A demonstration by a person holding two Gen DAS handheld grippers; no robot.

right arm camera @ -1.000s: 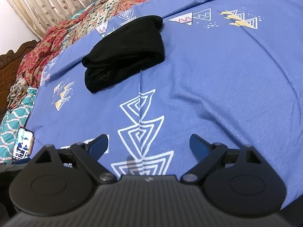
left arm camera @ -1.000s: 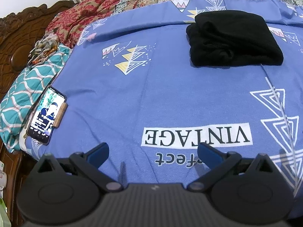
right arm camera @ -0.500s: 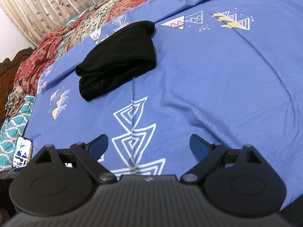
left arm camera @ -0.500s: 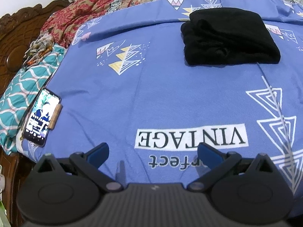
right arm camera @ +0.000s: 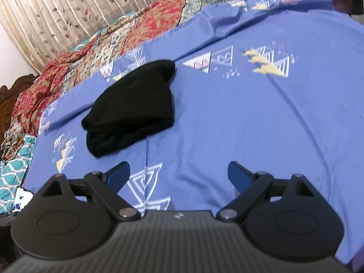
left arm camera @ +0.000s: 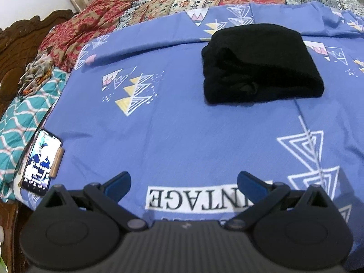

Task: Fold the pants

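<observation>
The left gripper point(left arm camera: 183, 182) hung over the bed with its two blue-tipped fingers point(left arm camera: 118, 182) spread wide and nothing between them, clear of the blue bedsheet point(left arm camera: 182, 136) below. The right gripper point(right arm camera: 178, 175) was likewise splayed open and empty above the sheet, touching no cloth.

Ahead of both lay the black pants point(left arm camera: 261, 68), already gathered into a thick folded bundle. In the left wrist view they sat in the upper right of the frame, well apart from the fingertips, the long side running roughly left to right across the picture and a bunched, layered edge facing the lower left. In the right wrist view the same pants point(right arm camera: 134, 113) sat left of centre in the middle of the frame, their long axis slanting from lower left to upper right. Neither gripper was close; by how the bundle stood in each frame the two looked about equally far off, and which was nearer could not be told for certain.

A phone point(left arm camera: 42, 159) with a lit screen rested at the sheet's edge, low on the left of the left wrist view, beside a teal patterned cover point(left arm camera: 20, 118). A red patchwork quilt point(right arm camera: 113, 45) and a leaf-print curtain point(right arm camera: 56, 11) filled the upper frame beyond. Judged from how the bundle lay, the folding appeared largely done.
</observation>
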